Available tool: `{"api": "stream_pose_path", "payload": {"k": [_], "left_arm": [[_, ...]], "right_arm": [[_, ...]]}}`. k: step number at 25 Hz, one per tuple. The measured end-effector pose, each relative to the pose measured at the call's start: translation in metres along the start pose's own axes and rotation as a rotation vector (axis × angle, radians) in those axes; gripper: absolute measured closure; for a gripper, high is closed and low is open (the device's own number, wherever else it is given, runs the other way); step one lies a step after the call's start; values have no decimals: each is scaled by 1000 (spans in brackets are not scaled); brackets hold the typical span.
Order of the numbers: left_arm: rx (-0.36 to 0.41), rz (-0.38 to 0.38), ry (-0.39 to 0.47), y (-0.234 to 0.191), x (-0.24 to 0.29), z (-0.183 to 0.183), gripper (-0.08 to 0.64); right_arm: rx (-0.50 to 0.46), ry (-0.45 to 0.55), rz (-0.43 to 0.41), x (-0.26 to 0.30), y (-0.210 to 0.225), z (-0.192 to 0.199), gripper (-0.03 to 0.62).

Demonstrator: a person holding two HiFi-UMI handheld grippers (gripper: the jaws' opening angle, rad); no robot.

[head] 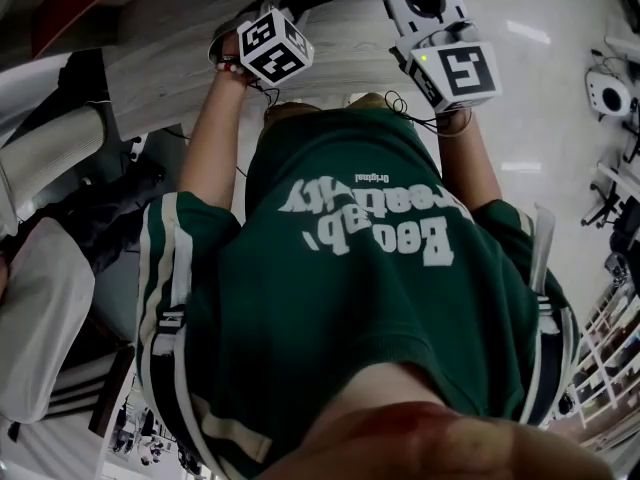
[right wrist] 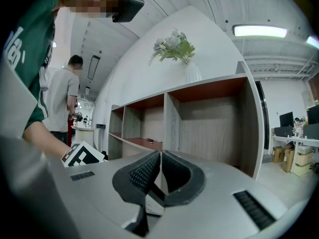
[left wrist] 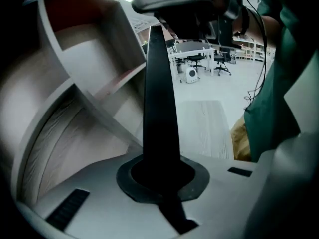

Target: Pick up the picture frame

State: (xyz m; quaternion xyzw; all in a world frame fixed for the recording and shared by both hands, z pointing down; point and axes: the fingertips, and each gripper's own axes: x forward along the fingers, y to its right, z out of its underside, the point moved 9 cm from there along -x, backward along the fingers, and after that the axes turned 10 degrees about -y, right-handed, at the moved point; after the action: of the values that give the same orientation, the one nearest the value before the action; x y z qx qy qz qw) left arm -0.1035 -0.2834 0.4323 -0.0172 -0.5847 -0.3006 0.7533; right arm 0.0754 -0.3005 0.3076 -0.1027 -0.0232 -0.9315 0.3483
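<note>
**Item 1. Thin black picture frame** (left wrist: 158, 98). In the left gripper view it is seen edge-on as a narrow dark blade standing up from the jaws. It is off any support, beside the shelf unit and above a pale wood-grain surface. What its top edge meets cannot be told.

**Item 2. Left gripper** (left wrist: 160, 171). The fingers (left wrist: 132, 180) are pressed in on the lower edge of the frame, pinching it across its thickness. In the head view the gripper is raised in front of the chest.

**Item 3. Right gripper** (right wrist: 160, 158). The ribbed black fingers (right wrist: 142, 176) are pressed together with nothing between them. It is held level and faces the shelf unit.

**Item 4. White shelf unit with wood-grain backs and reddish boards** (right wrist: 249, 128). Its compartments look bare from here. A white vase of pale flowers (right wrist: 175, 49) stands on top.

**Step in hand.** By judgement the grasp is made and the frame is carried in the air, so the pick-up is nearly complete.

**Next move.** It calls for a firm pinch and a steady wrist. A flat frame held by one thin edge may swing or slip, and it needs clearance from the shelf wall.
</note>
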Motion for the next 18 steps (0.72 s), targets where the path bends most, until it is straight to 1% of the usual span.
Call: {"api": "stream_pose_path", "payload": {"k": [3, 6, 9, 11, 14, 18], "left_arm": [[-73, -40, 93, -17, -24, 4, 531], [-149, -74, 187, -34, -48, 7, 531], [-234, -96, 279, -47, -70, 22, 531], [-277, -117, 333, -56, -84, 34, 532], [-321, -149, 402, -66, -104, 42, 532], [-346, -206, 480, -76, -124, 45, 532]], "right_arm": [[-3, 4, 9, 11, -10, -8, 555], [-6, 15, 40, 17, -15, -18, 557], [-13, 31, 76, 24, -28, -25, 555], [-18, 39, 91, 30, -38, -29, 556], [-27, 42, 123, 36, -41, -35, 555], [-28, 38, 140, 40, -41, -39, 556]]}}
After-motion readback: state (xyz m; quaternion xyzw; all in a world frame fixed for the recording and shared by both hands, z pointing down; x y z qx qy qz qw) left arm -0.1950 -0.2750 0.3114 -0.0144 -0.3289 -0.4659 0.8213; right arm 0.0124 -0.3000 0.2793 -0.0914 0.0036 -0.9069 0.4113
